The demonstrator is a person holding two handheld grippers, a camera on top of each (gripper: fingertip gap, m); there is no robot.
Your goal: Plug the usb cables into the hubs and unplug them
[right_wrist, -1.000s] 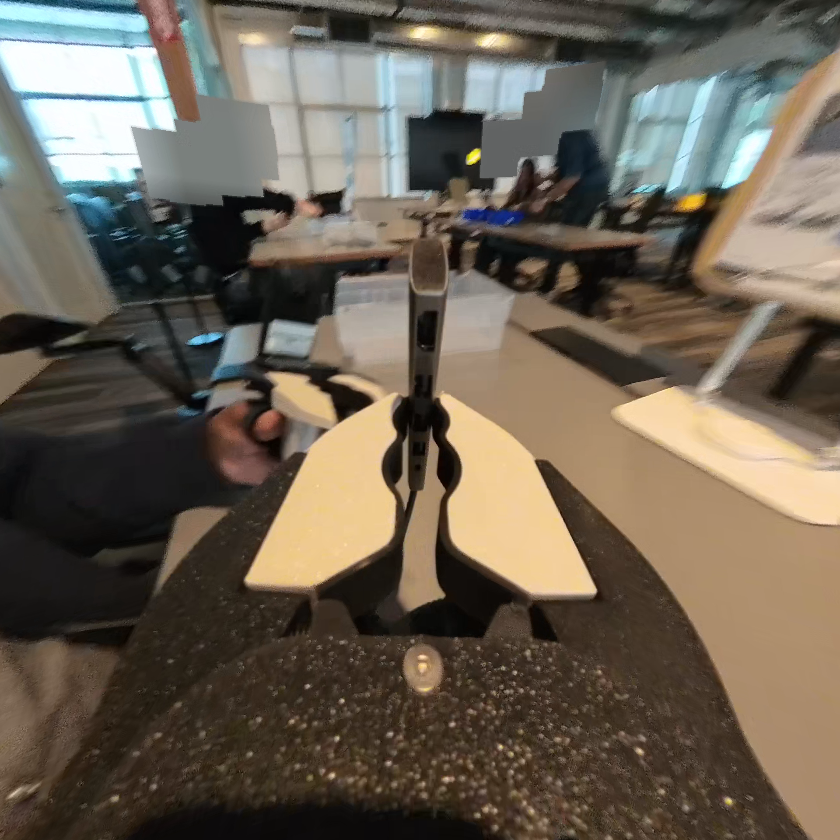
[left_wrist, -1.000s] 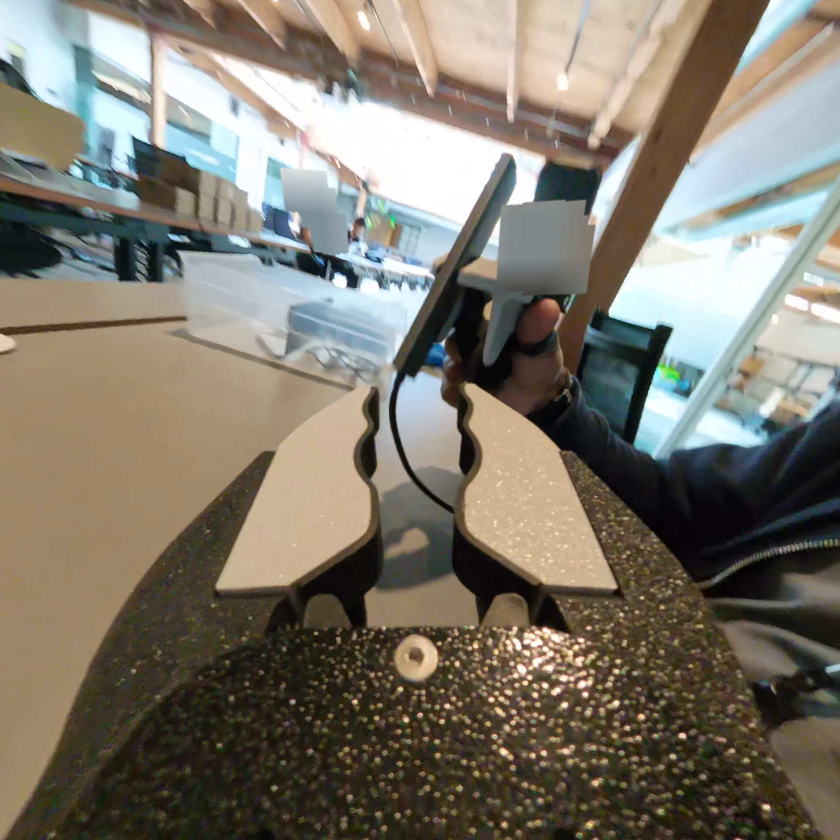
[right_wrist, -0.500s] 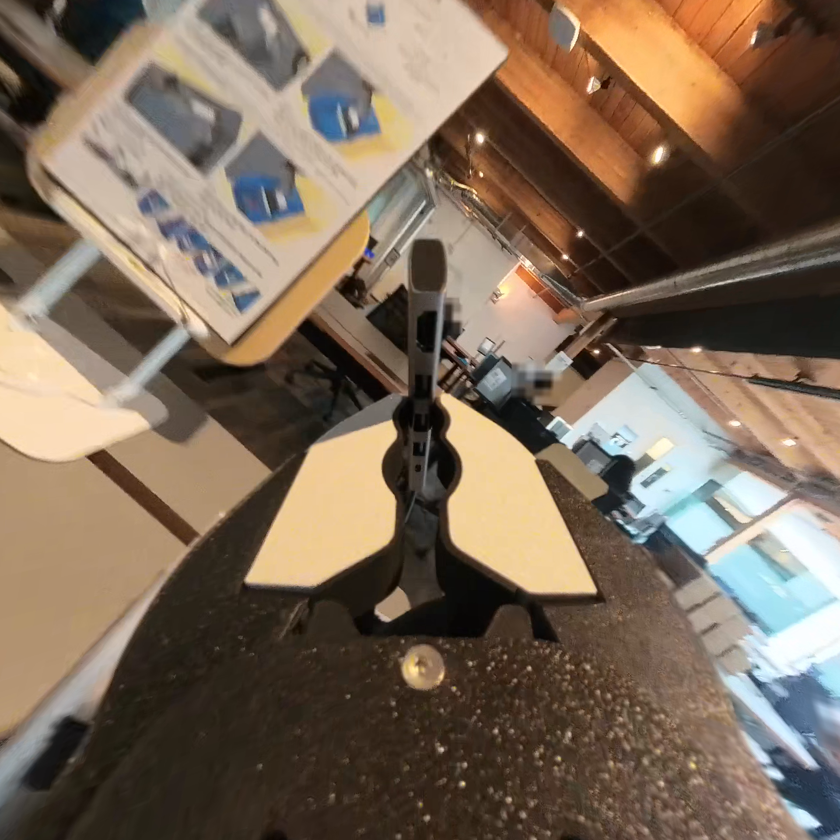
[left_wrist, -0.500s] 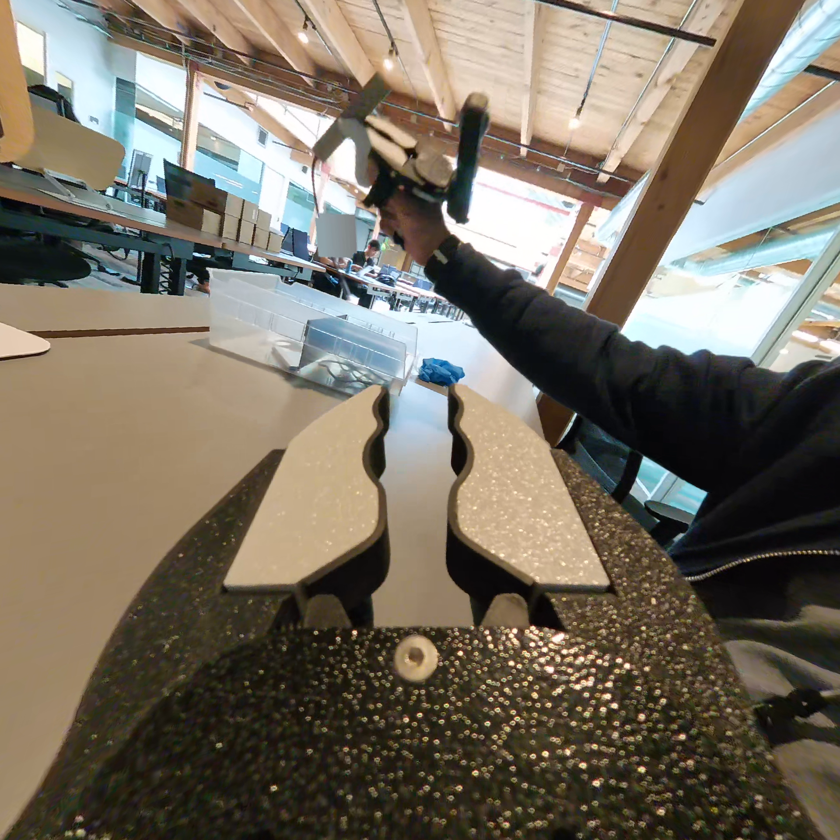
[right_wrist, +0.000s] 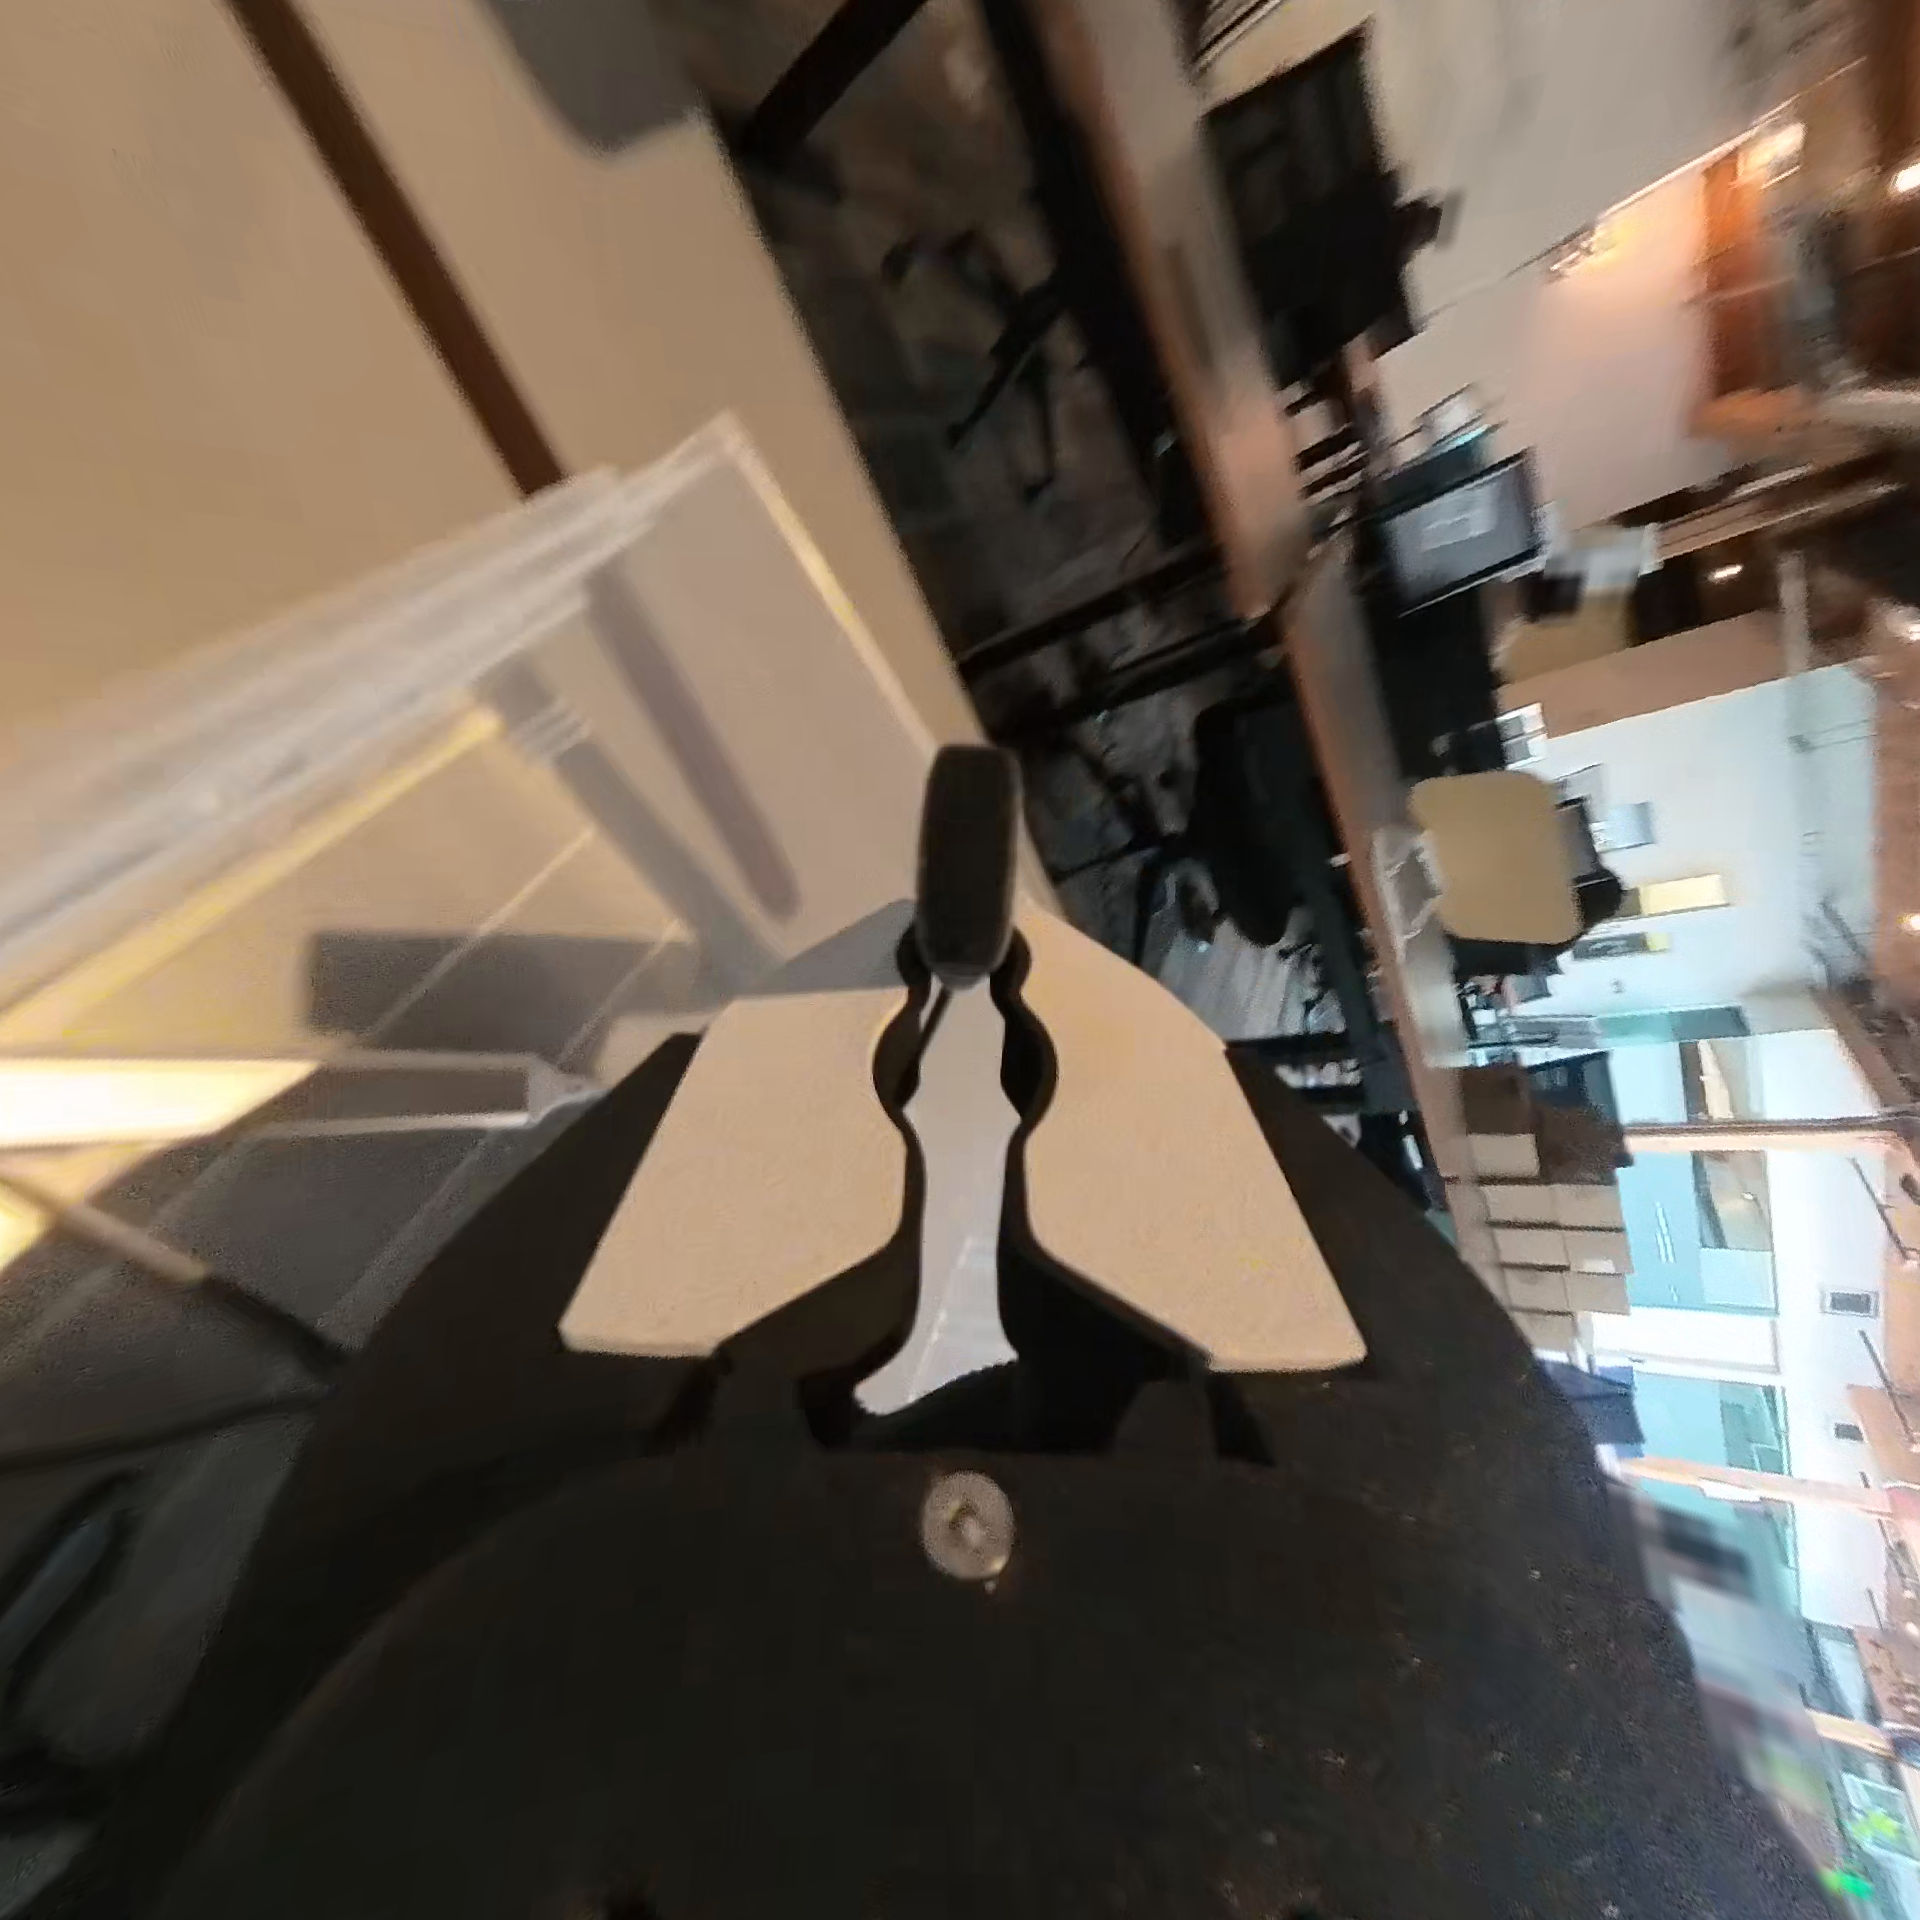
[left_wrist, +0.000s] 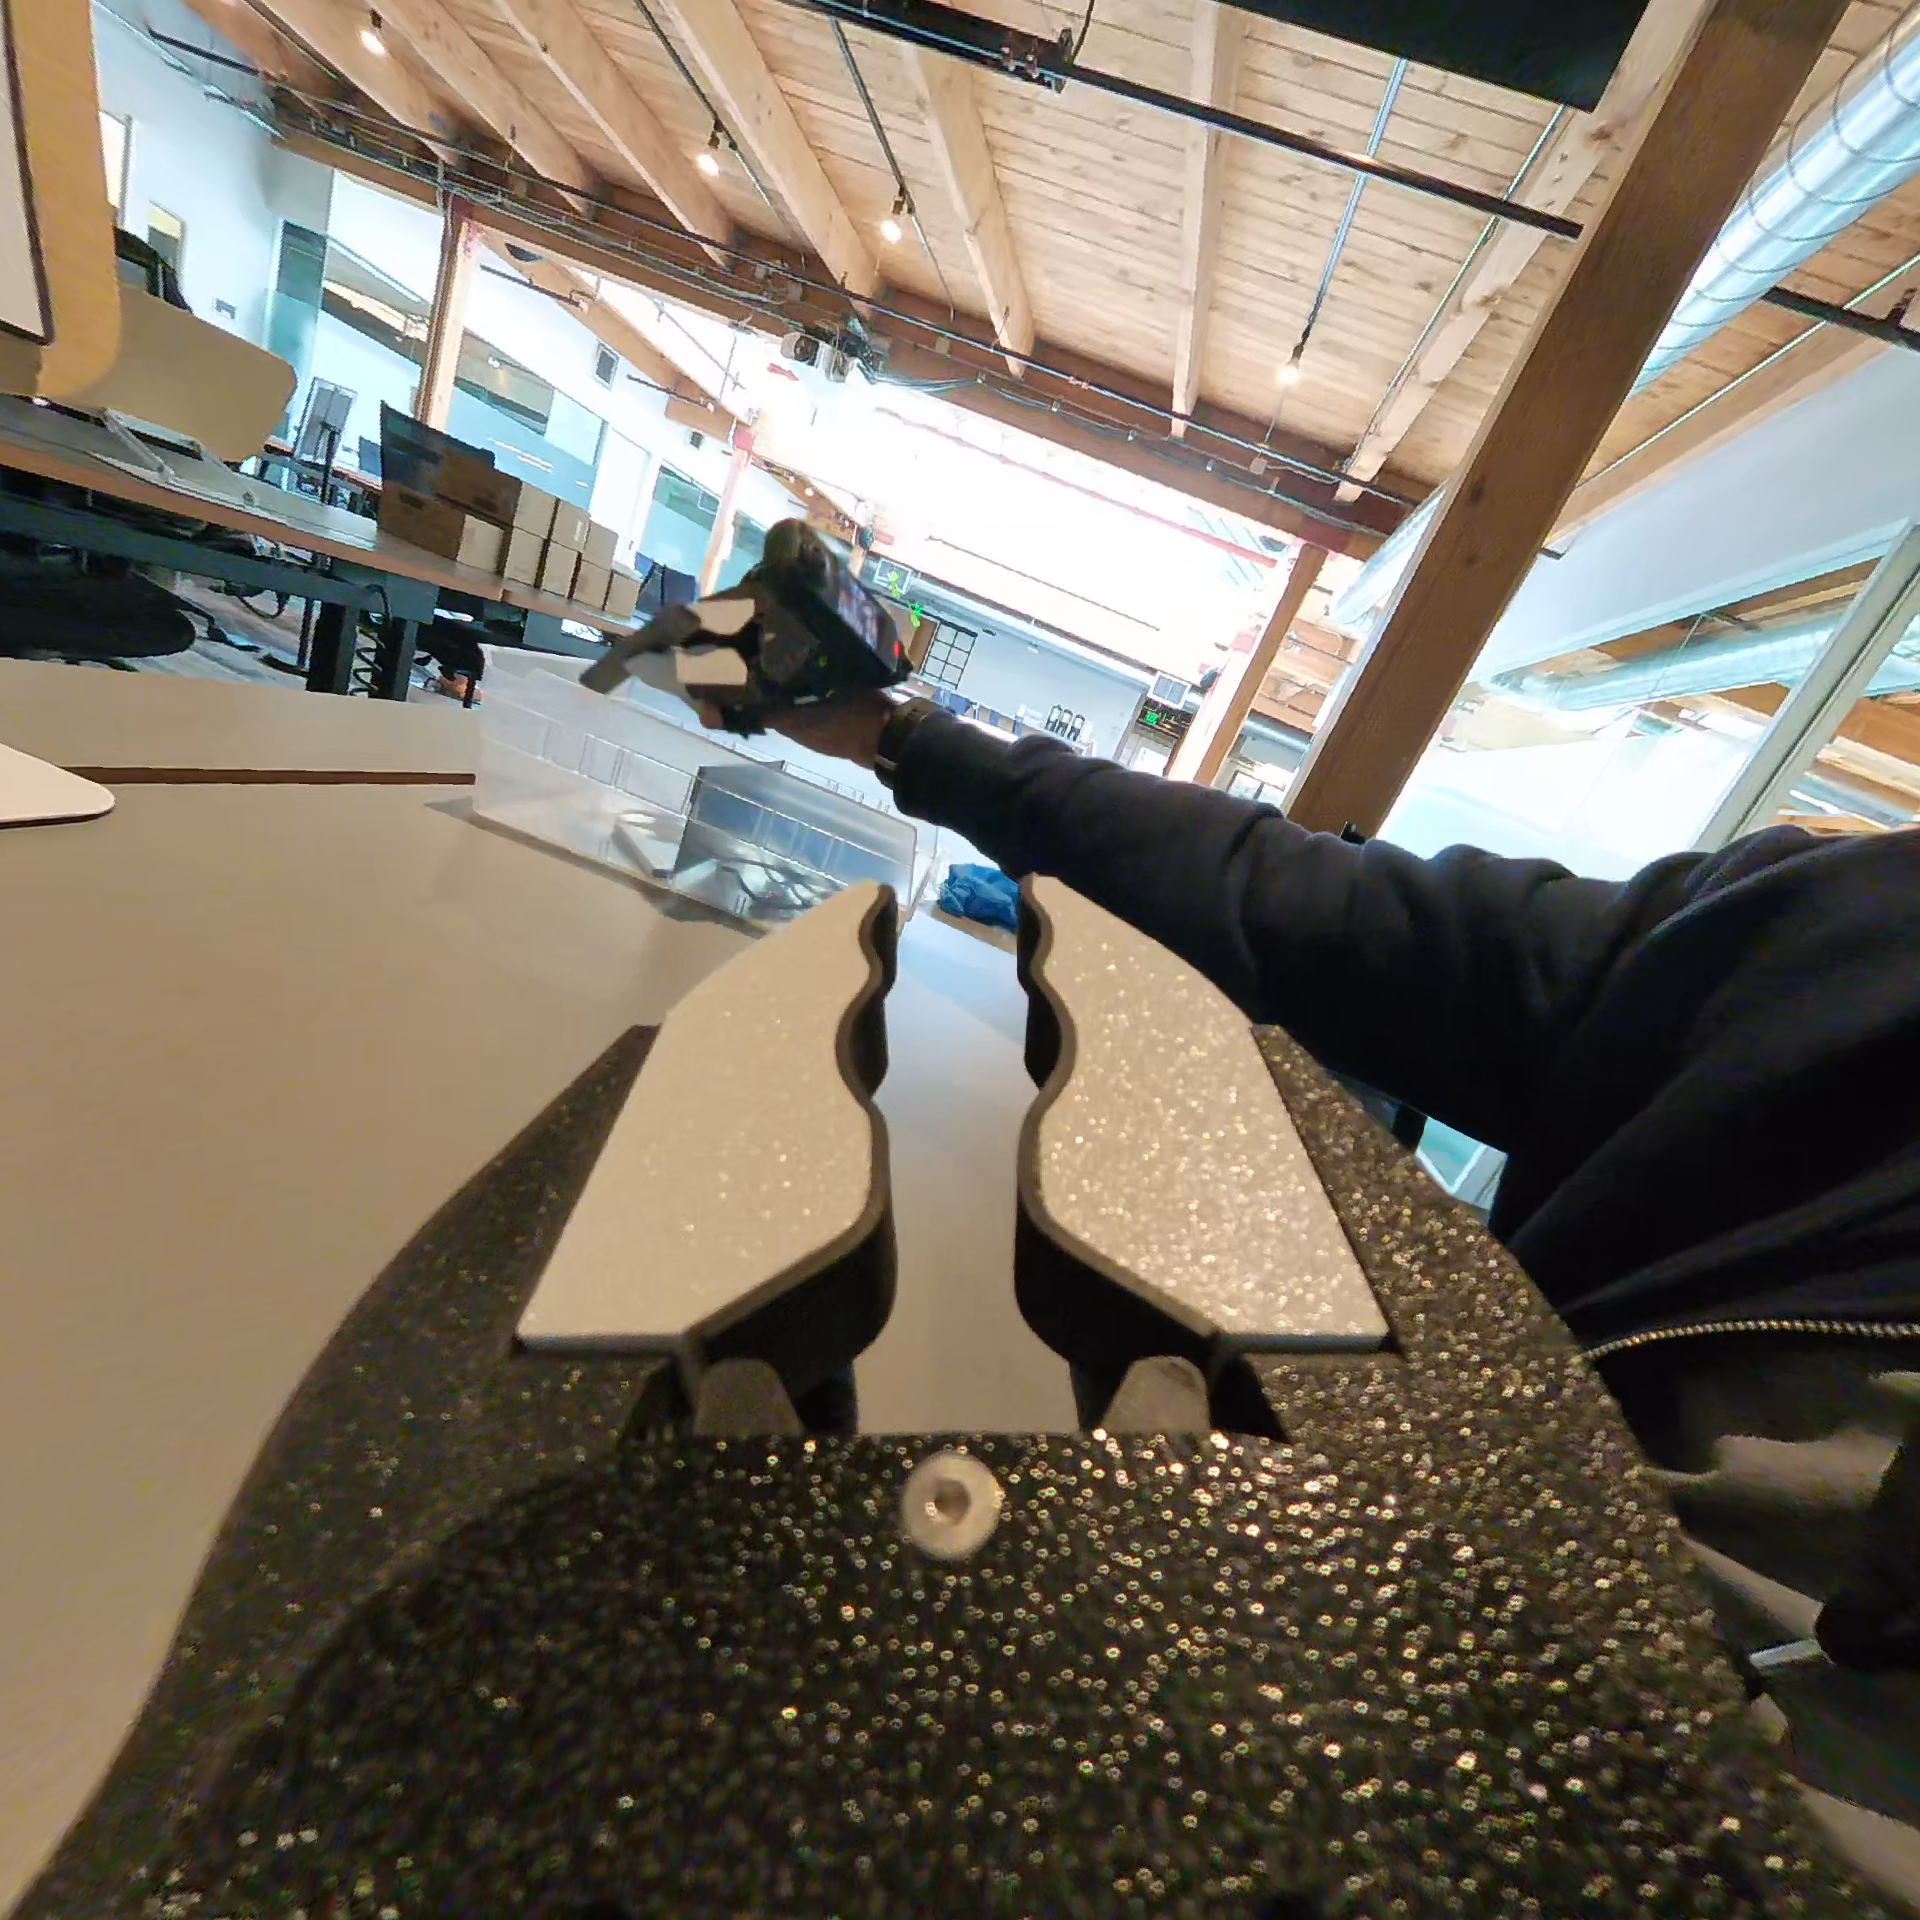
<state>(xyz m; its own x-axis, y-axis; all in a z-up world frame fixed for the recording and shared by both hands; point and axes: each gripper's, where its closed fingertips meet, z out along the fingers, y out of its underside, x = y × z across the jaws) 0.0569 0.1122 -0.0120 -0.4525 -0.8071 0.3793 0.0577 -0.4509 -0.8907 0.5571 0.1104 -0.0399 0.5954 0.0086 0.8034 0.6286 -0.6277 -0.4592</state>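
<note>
My left gripper [left_wrist: 956,904] is open and empty, low over the grey table [left_wrist: 260,1039]. My right gripper [right_wrist: 961,961] is shut on the end of a slim grey USB hub [right_wrist: 971,852], which sticks out past its fingertips with a thin cable trailing back between the fingers. The right wrist view is rolled and blurred. In the left wrist view the right gripper [left_wrist: 675,649] is held by a hand at arm's length, just above a clear plastic bin [left_wrist: 582,769], with the hub [left_wrist: 618,670] pointing left and down.
The clear bin [right_wrist: 364,727] fills the left of the right wrist view, with grey and dark oblong things inside. A blue crumpled item [left_wrist: 977,894] lies beyond the bin. A white stand base [left_wrist: 42,795] sits far left. A wooden post [left_wrist: 1507,520] rises on the right. Tip to tip, the grippers are about 50 centimetres apart.
The right gripper came down from high in the air to just above the clear bin and rolled over, still holding the hub. The left gripper stayed open and barely moved.
</note>
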